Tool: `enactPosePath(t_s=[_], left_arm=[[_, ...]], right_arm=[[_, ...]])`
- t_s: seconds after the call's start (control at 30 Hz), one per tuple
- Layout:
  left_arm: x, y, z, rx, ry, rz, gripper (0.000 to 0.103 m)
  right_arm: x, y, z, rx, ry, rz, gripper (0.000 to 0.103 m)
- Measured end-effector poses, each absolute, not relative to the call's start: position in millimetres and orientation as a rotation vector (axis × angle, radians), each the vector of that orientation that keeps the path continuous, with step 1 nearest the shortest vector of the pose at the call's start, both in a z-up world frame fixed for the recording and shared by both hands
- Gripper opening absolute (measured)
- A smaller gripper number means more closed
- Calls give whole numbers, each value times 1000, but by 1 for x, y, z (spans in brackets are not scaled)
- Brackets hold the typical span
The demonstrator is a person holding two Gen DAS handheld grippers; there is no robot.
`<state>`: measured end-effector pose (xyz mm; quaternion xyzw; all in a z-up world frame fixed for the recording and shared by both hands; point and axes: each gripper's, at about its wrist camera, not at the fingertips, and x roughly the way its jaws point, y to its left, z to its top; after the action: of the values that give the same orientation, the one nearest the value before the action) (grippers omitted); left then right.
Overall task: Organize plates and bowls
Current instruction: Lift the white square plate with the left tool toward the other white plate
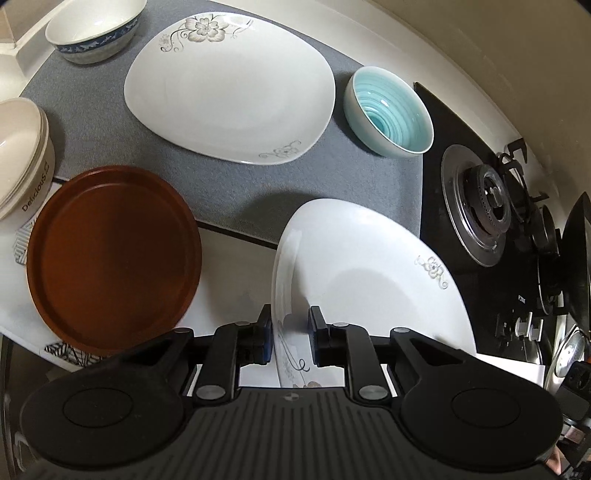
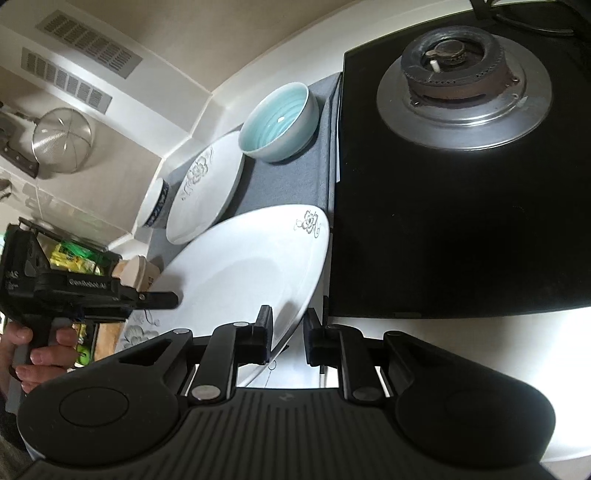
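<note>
Bowls sit at the far left of the left wrist view, a cream stacked pair (image 1: 22, 155) and a blue-patterned bowl (image 1: 94, 31), with a brown plate (image 1: 110, 258) just in front and a floral white plate (image 1: 229, 88) on the grey mat (image 1: 110, 122). Further right, the left gripper (image 1: 290, 332) straddles the near rim of a tilted white plate (image 1: 369, 273), jaws spread with a gap at the right finger. Beyond lie a teal bowl (image 1: 391, 110) and the stove burner (image 1: 480, 206); the right gripper (image 2: 286, 332) brackets the same plate's edge, jaws spread.
</note>
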<state>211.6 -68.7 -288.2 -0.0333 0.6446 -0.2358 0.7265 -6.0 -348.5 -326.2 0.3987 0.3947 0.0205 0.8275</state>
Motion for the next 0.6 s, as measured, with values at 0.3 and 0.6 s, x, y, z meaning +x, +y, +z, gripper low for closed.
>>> enactPosePath(t_s=[0.3, 0.6], left_arm=[[197, -73, -279, -110, 1406, -472, 20], [192, -69, -287, -204, 1440, -433, 21]], right_arm=[[-12, -363, -322, 856, 834, 81, 19], [-11, -373, -317, 840, 857, 104, 19]])
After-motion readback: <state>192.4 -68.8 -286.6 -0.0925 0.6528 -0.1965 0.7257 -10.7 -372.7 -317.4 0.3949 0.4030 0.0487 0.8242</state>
